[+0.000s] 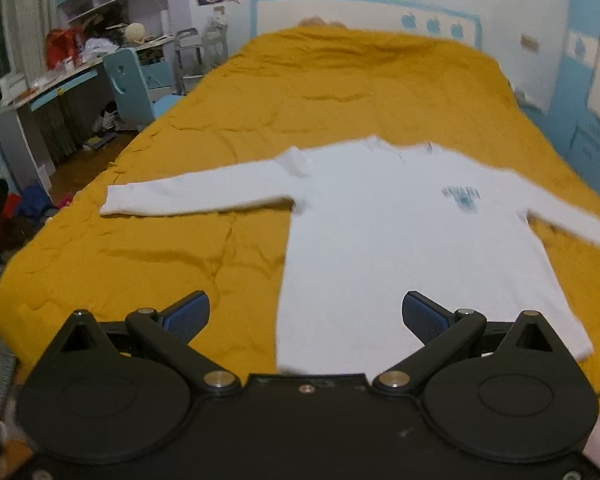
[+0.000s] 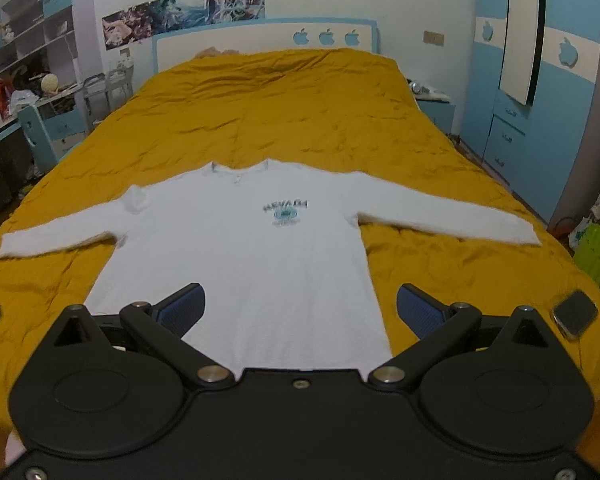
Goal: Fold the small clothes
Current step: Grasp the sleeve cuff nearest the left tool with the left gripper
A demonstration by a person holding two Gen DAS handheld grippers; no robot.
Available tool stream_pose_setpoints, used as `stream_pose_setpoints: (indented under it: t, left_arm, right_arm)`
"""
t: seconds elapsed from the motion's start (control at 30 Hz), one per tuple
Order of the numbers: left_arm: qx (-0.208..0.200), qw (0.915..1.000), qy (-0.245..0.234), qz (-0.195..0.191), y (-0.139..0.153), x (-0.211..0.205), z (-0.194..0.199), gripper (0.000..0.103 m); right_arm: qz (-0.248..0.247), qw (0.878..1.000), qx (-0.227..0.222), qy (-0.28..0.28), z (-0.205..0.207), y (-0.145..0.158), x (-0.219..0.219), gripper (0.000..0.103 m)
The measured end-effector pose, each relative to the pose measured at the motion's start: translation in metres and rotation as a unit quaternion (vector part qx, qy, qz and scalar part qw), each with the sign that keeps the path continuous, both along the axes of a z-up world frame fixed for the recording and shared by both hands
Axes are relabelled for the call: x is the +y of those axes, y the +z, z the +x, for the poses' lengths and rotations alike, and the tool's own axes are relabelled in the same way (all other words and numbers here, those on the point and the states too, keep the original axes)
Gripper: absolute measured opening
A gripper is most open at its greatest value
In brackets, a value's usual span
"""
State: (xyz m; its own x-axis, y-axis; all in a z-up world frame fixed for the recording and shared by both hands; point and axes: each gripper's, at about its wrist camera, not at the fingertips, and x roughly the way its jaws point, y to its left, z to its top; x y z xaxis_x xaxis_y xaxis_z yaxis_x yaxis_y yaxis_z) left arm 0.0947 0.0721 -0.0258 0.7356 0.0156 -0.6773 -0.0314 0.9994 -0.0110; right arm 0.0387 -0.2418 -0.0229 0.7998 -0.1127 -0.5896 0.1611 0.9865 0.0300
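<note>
A white long-sleeved shirt [image 1: 380, 240] [image 2: 252, 248] with a blue-green chest print lies flat and face up on a mustard-yellow bed cover [image 1: 180, 264] [image 2: 284, 112], both sleeves spread out to the sides. My left gripper [image 1: 306, 316] is open above the shirt's near left hem corner, nothing between its blue pads. My right gripper [image 2: 298, 310] is open above the shirt's near right hem, also holding nothing. The collar points away from me toward the headboard.
A dark smartwatch-like device [image 2: 575, 313] lies on the bed's near right corner. A desk and blue chair [image 1: 130, 80] stand left of the bed, a blue wardrobe [image 2: 540, 100] and green basket [image 2: 598, 256] to the right. Clutter covers the floor at left.
</note>
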Motion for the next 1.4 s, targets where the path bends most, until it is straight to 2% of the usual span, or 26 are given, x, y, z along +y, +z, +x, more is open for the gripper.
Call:
stream_pose_setpoints:
  t: [0.1,0.2,0.27,0.37,0.47,0.57,0.8,0.9,1.03,1.1,1.2,1.3,1.37,1.4]
  left_arm:
    - [-0.017,0.9989,0.031,-0.032,-0.007,0.038,0.029,0.103]
    - [-0.058,0.9958,0.063,-0.033,-0.014,0.073,0.054,0.103]
    - [-0.055,0.9941,0.09,-0.027,-0.02,0.096,0.076,0.103]
    - [-0.032,0.9914,0.118,-0.047,-0.034,0.134,0.109,0.103]
    - [-0.054,0.9843,0.15,-0.075,-0.05,0.176,0.139,0.103]
    - [-0.083,0.9715,0.199,-0.097,-0.067,0.219,0.166,0.103]
    - [-0.1,0.9361,0.293,-0.167,-0.118,0.306,0.228,0.103]
    - [-0.106,0.9157,0.318,-0.222,-0.141,0.339,0.246,0.103]
    - [-0.106,0.8819,0.343,-0.306,-0.171,0.375,0.265,0.103]
    - [-0.101,0.87,0.351,-0.331,-0.185,0.386,0.273,0.102]
    - [-0.09,0.8589,0.37,-0.343,-0.199,0.393,0.281,0.1]
    - [-0.093,0.8591,0.368,-0.344,-0.207,0.397,0.292,0.087]
    - [-0.088,0.8612,0.364,-0.343,-0.209,0.399,0.3,0.056]
    - [-0.085,0.8607,0.362,-0.348,-0.213,0.403,0.307,0.049]
  right_arm:
    - [-0.003,1.0,-0.016,-0.006,0.026,-0.005,0.001,0.103]
    - [-0.017,0.999,-0.038,-0.005,0.055,-0.014,0.008,0.103]
    - [-0.029,0.998,-0.059,0.017,0.072,-0.021,0.016,0.103]
    - [-0.045,0.998,-0.049,0.021,0.106,-0.03,0.027,0.103]
    - [-0.049,0.998,-0.033,0.024,0.144,-0.043,0.036,0.103]
    - [-0.035,0.999,-0.023,0.033,0.171,-0.056,0.044,0.103]
    - [-0.027,0.998,-0.025,0.051,0.215,-0.081,0.069,0.103]
    - [-0.039,0.998,-0.026,0.041,0.228,-0.088,0.074,0.103]
    - [-0.042,0.998,-0.027,0.044,0.246,-0.096,0.074,0.103]
    - [-0.051,0.997,-0.031,0.045,0.257,-0.099,0.076,0.103]
    - [-0.065,0.997,-0.028,0.044,0.272,-0.103,0.081,0.103]
    - [-0.064,0.997,-0.025,0.041,0.282,-0.11,0.083,0.103]
    - [-0.065,0.997,-0.016,0.036,0.287,-0.117,0.081,0.103]
    - [-0.066,0.997,-0.011,0.032,0.289,-0.121,0.08,0.103]
